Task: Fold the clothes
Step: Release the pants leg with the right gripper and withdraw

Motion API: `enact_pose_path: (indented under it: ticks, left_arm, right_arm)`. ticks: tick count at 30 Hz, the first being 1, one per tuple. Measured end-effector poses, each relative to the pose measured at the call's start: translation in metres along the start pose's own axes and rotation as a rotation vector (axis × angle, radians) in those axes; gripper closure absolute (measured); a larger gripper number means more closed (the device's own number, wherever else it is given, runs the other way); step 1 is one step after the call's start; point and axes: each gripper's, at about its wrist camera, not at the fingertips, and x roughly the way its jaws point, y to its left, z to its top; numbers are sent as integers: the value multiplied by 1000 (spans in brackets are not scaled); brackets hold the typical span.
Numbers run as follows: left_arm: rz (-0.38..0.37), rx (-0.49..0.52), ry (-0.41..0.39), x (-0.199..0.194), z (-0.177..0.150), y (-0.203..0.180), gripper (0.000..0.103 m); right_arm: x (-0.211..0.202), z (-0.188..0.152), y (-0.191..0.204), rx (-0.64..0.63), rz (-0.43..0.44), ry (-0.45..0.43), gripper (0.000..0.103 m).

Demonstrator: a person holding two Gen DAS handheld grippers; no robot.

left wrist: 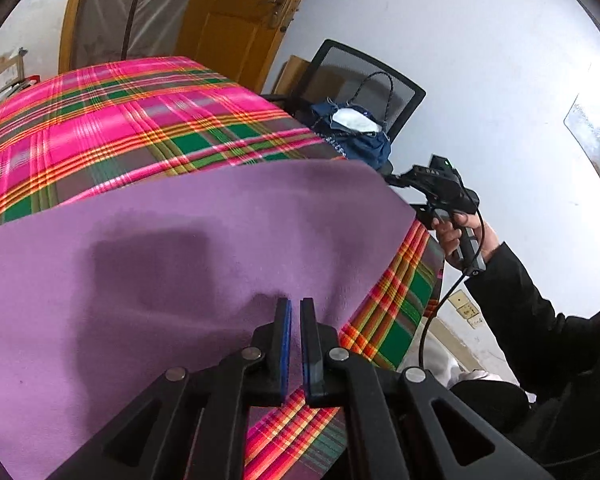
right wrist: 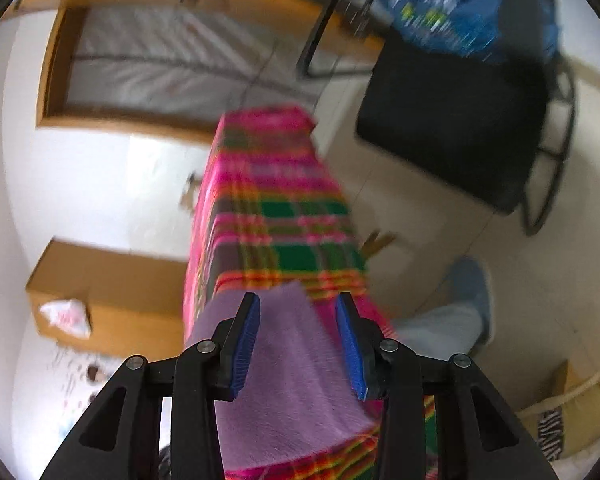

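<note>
Pink-and-green plaid covers the table [left wrist: 112,120], and a purple cloth [left wrist: 172,248] lies spread flat across its near end. Left gripper [left wrist: 295,312] sits over the cloth's edge, pads nearly together; whether it pinches fabric I can't tell. Right gripper [right wrist: 298,304] hangs above the cloth [right wrist: 296,376], jaws wide, view blurred. Beyond stands a black chair [left wrist: 364,80] holding a blue bag [left wrist: 352,136].

Black linkage grippers, left gripper [left wrist: 296,308] and right gripper [right wrist: 298,304], carry blue pads and silver rivets; a black sleeve [left wrist: 540,320] and cable [left wrist: 440,308] trail.
</note>
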Motion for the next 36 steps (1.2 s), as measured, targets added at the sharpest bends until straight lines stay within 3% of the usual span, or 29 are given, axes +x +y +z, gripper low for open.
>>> enact_pose_path:
  ticks: [3,5,8,12,16,18,21,23,25,30,36]
  left_arm:
    - [7,-9,3,2,-1,2,100]
    - [11,-20,3,3,0,5,100]
    - [12,-31,4,4,0,9,100]
    - [4,-35,10,10,1,12,100]
    - [0,-46,28,18,-1,14,100]
    - [-5,-43,25,16,-2,13,100]
    - [-13,-44,16,13,-3,13,100]
    - [-16,-45,10,11,-2,14,100]
    - [-22,-44,2,9,-2,14,100]
    - [19,-47,-64,-16,-3,20,100]
    - [114,-142,-142,-54,-15,53,100]
  right_arm:
    - [12,0,8,-48,45,44,65]
    - [8,1,16,-92,23,14,95]
    - [-3,4,28,-154,-15,-49,95]
    - [-23,7,35,-198,-51,-138,95]
    - [-27,8,13,-160,-266,-151,91]
    - [-38,6,-1,-99,-310,-189,91]
    - [-54,-2,-1,-79,-267,-224,82]
    - [-59,-11,7,-93,-234,-224,68]
    - [-61,-21,17,-120,-197,-218,64]
    - [-39,-58,79,-343,-123,-174,64]
    - [20,-104,146,-633,-117,-13,64]
